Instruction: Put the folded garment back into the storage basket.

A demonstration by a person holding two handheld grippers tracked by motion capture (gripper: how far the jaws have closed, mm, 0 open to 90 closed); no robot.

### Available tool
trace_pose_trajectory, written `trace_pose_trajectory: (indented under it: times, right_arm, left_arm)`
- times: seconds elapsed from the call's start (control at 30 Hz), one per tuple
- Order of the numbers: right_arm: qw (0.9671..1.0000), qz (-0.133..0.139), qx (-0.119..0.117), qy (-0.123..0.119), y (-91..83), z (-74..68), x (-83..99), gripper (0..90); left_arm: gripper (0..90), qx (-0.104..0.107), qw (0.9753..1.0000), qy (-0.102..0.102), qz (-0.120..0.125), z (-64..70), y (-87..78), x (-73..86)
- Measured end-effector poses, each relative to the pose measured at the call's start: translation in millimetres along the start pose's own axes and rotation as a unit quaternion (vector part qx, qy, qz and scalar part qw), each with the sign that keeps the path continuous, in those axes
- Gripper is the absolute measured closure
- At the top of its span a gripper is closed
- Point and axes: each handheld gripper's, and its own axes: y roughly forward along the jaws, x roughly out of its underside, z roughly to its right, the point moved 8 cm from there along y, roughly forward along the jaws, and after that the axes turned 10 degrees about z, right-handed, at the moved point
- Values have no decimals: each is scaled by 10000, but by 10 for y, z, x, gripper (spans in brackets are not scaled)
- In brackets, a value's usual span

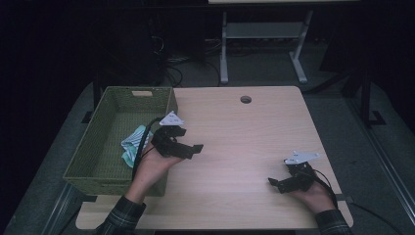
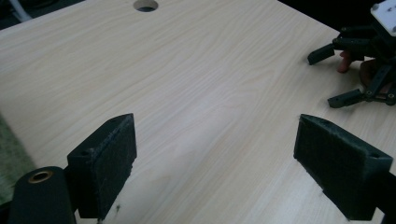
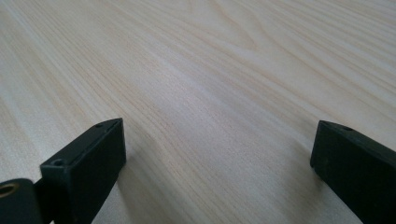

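Note:
A green woven basket stands on the left part of the light wooden table. A crumpled white and teal cloth lies inside it, against its right wall. My left gripper hovers just right of the basket, open, with bare wood between its jaws. My right gripper rests low near the table's front right, open over bare wood. The left gripper view also catches the right gripper farther off, and the hand holding it.
A round cable hole sits near the table's far edge. A strip of the basket's green wall shows in the left gripper view. Beyond the table stand a desk frame's grey legs and cables on a dark floor.

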Motion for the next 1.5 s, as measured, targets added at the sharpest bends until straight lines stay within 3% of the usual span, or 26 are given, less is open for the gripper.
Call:
trace_pose_trajectory:
  times: [0.37,0.57,1.0,1.2,1.5]
  right_arm:
    - [10000,5,-13,-14,0,-2,-1,31]
    - [10000,6,-27,-14,1,-7,-1,31]
    - [10000,-2,-38,-25,0,-10,0,31]
    - [10000,-1,-38,-27,0,-10,0,31]
    - [10000,-2,-40,-27,0,-10,0,31]
  left_arm:
    - [125,3,9997,233,-88,233,326,179]
    - [125,-28,9996,254,-94,312,481,299]
    - [125,-190,9979,442,-425,298,777,643]
    - [125,-214,9973,417,-572,296,869,773]
    - [125,-347,9942,459,-907,216,961,966]
